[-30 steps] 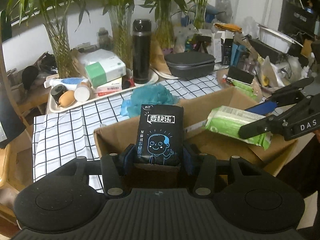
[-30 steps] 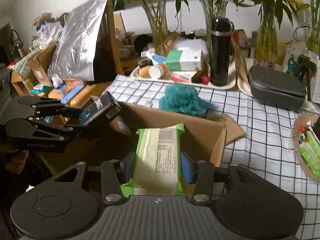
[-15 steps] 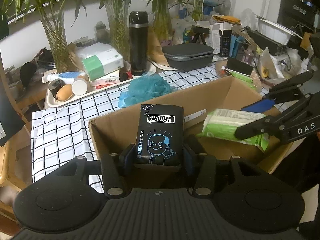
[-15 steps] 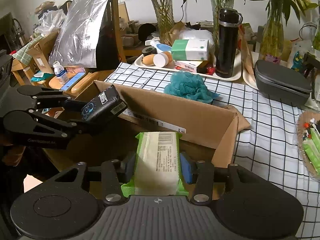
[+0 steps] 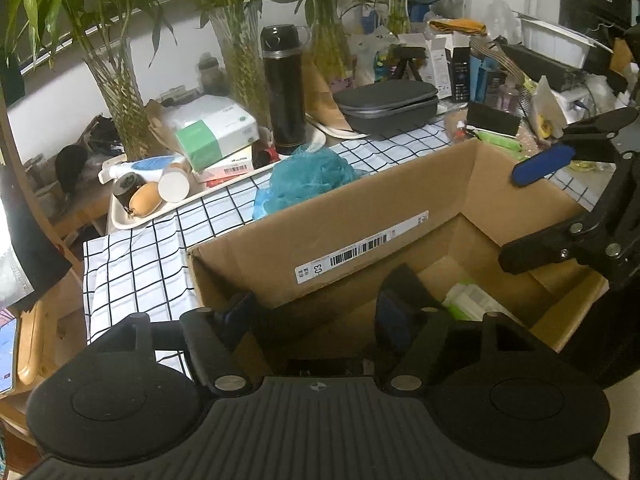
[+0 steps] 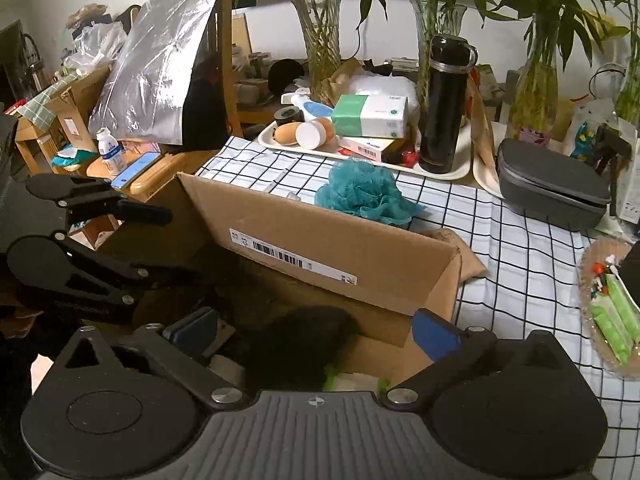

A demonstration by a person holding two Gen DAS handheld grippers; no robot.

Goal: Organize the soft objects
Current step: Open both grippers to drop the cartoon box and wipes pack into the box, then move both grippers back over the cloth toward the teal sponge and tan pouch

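Observation:
An open cardboard box (image 5: 340,216) (image 6: 320,240) stands on the checked cloth. My left gripper (image 5: 320,316) (image 6: 160,244) hangs over its near left side, jaws opening with nothing between them. My right gripper (image 6: 316,332) (image 5: 532,208) is over the box's right part, jaws opening wide and pressing on nothing. The green-and-white pack (image 5: 468,300) (image 6: 352,380) lies on the box floor. A dark blurred shape (image 6: 300,344), probably the black pack, sits low in the box under the right gripper. A teal bath pouf (image 5: 308,178) (image 6: 364,192) lies on the cloth behind the box.
Behind the pouf a tray (image 6: 280,146) holds a tissue box (image 6: 372,116), a black flask (image 6: 446,104) and small items. A grey case (image 6: 552,192) and glass vases of bamboo stand further back. A basket of green packs (image 6: 612,316) sits at the right.
Both grippers have opened and let go. The black pack has left the left jaws and the green pack the right jaws, and both have dropped into the box.

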